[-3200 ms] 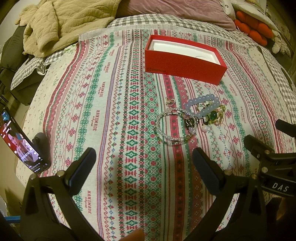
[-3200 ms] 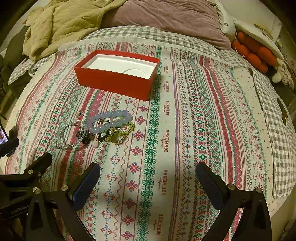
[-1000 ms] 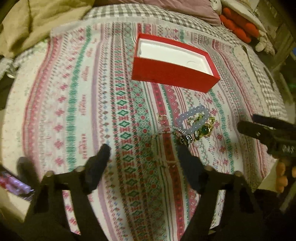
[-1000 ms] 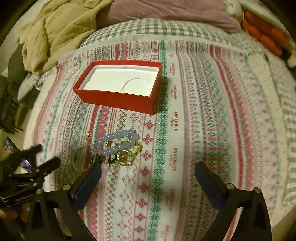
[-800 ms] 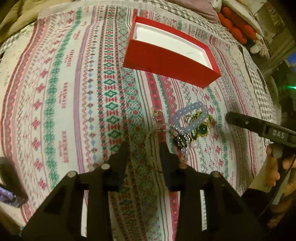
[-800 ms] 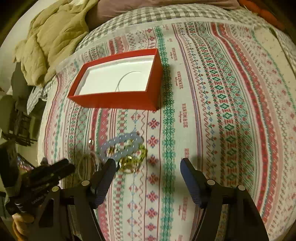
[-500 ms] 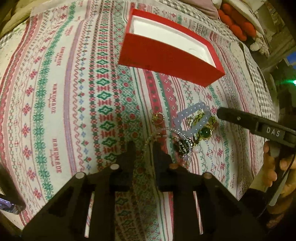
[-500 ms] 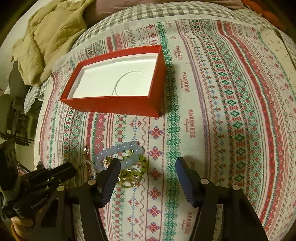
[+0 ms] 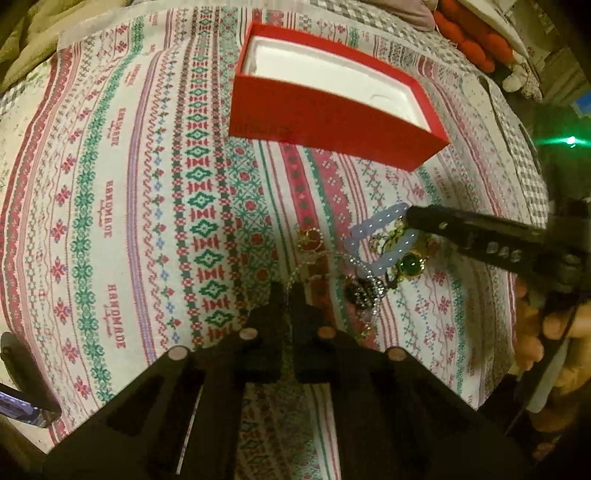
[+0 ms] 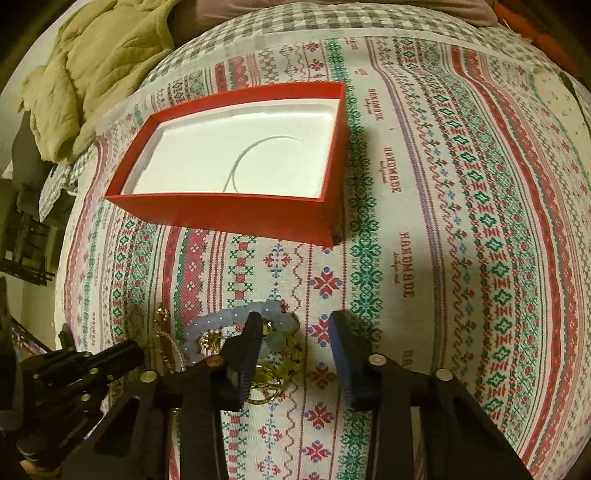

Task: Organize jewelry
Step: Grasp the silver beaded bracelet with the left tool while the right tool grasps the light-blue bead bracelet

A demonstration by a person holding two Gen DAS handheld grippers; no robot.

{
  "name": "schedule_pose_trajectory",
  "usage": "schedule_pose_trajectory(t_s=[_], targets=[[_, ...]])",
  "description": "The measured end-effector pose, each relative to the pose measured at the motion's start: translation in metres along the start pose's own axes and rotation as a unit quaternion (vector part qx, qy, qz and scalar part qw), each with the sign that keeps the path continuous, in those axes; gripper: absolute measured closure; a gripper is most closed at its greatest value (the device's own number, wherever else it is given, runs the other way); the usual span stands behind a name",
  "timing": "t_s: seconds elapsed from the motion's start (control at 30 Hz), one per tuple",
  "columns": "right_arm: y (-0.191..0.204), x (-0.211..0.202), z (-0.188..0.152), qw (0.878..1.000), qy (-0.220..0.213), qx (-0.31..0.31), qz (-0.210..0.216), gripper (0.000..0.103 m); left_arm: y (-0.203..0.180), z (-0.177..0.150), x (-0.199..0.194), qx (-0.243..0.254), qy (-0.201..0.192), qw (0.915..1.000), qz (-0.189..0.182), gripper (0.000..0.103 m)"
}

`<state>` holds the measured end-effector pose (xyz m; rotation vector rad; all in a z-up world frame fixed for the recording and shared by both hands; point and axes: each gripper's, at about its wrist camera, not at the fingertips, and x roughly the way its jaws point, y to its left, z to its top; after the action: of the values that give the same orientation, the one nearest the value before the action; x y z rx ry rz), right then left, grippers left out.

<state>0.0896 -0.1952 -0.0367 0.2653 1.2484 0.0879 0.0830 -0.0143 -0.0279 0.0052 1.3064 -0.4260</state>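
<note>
A jewelry pile lies on the patterned bedspread: a pale blue bead bracelet (image 9: 369,236) (image 10: 221,321), a silver bead bracelet (image 9: 332,258), a gold green-stone piece (image 9: 410,264) and a small gold ring (image 9: 312,234). An open red box (image 9: 332,122) (image 10: 236,214) with a white liner stands behind them. My left gripper (image 9: 287,291) is shut on the near edge of the silver bead bracelet. My right gripper (image 10: 295,325) is open; its left finger rests on the blue bracelet, its right finger beyond the pile.
A tan blanket (image 10: 92,55) and a mauve pillow lie at the head of the bed. Orange plush toys (image 9: 469,44) sit at the far right. A phone (image 9: 22,410) lies at the left bed edge. A checked sheet (image 10: 295,18) borders the spread.
Both grippers moved forward and down to the jewelry pile. My left gripper closed from wide open onto the silver bracelet. My right gripper narrowed and straddles the blue bracelet's right end.
</note>
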Motion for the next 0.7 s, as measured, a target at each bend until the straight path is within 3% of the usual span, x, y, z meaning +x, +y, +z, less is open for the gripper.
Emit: schedule_pose_trajectory(t_s=[0.07, 0.17, 0.7], targets=[[0.005, 0.005, 0.001, 1.0, 0.005, -0.005, 0.0, 0.084, 0.0, 0.0, -0.005, -0.001, -0.008, 1.0, -0.003, 0.098], [0.01, 0.006, 0.001, 1.0, 0.006, -0.015, 0.007, 0.091, 0.007, 0.0, -0.014, -0.004, -0.017, 0.9998, -0.008, 0.098], [0.019, -0.04, -0.002, 0.998, -0.049, -0.028, 0.017, 0.092, 0.015, 0.0, -0.058, -0.014, -0.079, 0.9967, -0.011, 0.098]])
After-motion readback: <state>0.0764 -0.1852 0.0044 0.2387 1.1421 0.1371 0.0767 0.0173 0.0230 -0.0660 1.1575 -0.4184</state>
